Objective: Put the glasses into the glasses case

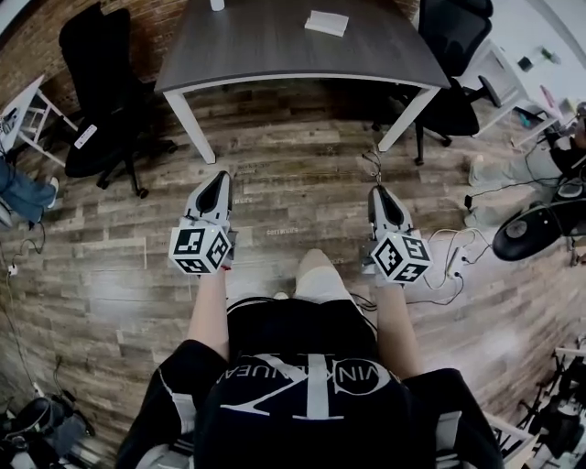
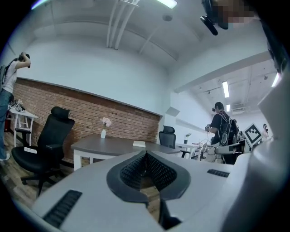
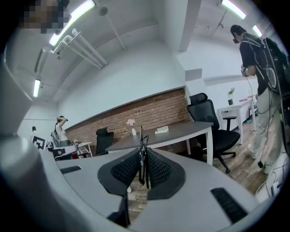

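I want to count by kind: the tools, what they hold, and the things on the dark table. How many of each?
Tools: 2
Glasses: 1
White case: 1
Flower vase: 1
Total: 5

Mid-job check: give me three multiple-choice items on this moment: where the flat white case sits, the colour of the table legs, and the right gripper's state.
1. The flat white case lies:
A. on the dark grey tabletop
B. on the floor
C. on a chair

2. The table legs are:
A. black
B. white
C. red

3. The right gripper is:
A. wide open
B. shut on thin dark glasses
C. shut and empty

Answers:
1. A, it rests on the far tabletop.
2. B, the legs show white.
3. B, a thin frame stands pinched between its pads.
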The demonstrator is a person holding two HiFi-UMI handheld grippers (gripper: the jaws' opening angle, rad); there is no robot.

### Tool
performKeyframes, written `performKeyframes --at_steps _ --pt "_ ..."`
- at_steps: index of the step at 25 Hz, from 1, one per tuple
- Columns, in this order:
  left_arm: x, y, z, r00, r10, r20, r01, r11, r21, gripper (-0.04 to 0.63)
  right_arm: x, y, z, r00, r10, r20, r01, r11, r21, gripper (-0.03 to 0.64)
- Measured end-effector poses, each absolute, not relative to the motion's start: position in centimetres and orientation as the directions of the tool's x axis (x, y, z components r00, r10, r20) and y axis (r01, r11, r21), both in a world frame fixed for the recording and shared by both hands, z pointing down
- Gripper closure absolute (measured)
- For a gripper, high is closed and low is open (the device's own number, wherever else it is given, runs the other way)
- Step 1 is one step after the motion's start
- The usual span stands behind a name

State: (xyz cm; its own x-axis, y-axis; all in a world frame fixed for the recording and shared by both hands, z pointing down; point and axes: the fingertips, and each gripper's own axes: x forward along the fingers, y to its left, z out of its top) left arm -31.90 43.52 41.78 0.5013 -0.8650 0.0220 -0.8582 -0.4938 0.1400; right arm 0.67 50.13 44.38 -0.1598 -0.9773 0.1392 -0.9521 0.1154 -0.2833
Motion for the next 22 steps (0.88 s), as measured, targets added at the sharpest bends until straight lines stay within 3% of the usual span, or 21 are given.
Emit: performKeyframes --at_steps 10,22 --pt "-31.0 36.2 41.2 0.473 -0.881 0.023 -0.875 -0.466 0.13 0.578 2.6 42.2 45.3 -0.181 -0.975 0.131 -0.938 0.131 -0.322 0.565" --pt "-25.4 23.3 41.6 0.457 -0.887 0.069 -0.882 -0.441 0.164 0.578 7.6 28.3 45.7 -0.228 -0.955 0.189 -0.931 0.157 -0.33 0.565"
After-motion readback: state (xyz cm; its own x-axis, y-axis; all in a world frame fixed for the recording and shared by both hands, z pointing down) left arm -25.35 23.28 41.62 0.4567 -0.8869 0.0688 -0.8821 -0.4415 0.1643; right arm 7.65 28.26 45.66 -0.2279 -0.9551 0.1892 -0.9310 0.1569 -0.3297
